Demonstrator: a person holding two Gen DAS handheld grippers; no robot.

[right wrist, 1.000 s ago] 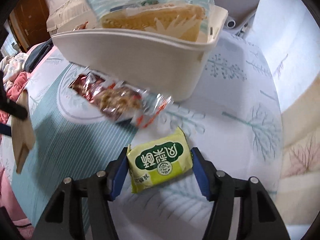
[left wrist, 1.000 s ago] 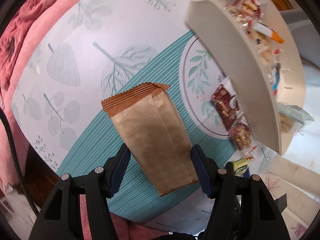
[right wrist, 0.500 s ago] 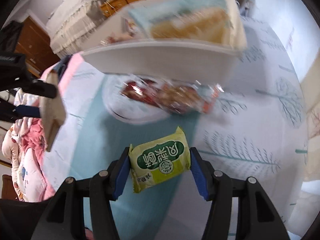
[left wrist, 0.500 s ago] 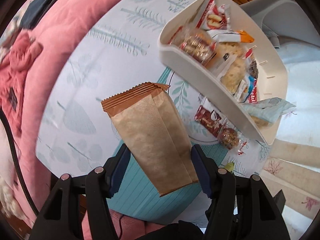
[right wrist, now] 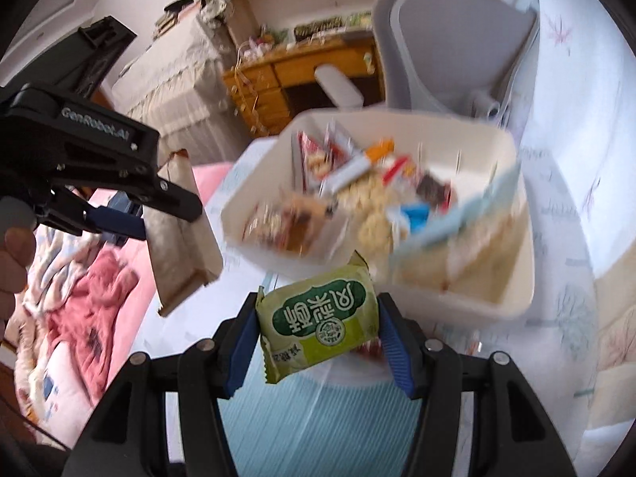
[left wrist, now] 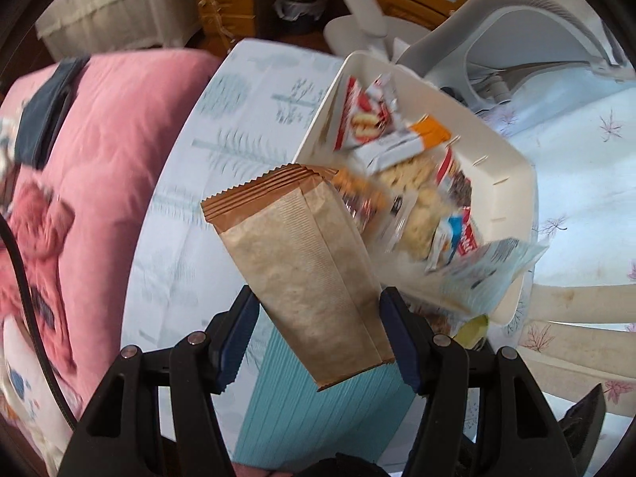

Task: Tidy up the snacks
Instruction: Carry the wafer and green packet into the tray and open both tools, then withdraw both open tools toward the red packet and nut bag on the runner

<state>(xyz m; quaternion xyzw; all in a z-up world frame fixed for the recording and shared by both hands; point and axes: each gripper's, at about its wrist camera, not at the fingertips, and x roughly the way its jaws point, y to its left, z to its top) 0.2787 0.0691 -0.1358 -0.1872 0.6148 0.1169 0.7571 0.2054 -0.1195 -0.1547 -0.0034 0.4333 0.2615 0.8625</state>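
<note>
One brown paper snack packet [left wrist: 302, 274] is clamped between the jaws of the left gripper [left wrist: 318, 338], raised off the tablecloth [left wrist: 238, 127] beside the cream bin [left wrist: 512, 183]. One green snack packet [right wrist: 318, 322] is pinched in the right gripper [right wrist: 316, 342], in the air in front of that bin's near wall. The bin holds many mixed wrapped snacks, too blurred to count. A grey chair [right wrist: 457, 39] stands beyond the table.

Table [left wrist: 238, 127] w/ pale leaf-print cloth, teal striped patch [left wrist: 318, 409] at near edge. White snack bin [left wrist: 512, 183] sits toward far right corner; red wrapped snacks [right wrist: 367, 348] by its near side.
</note>
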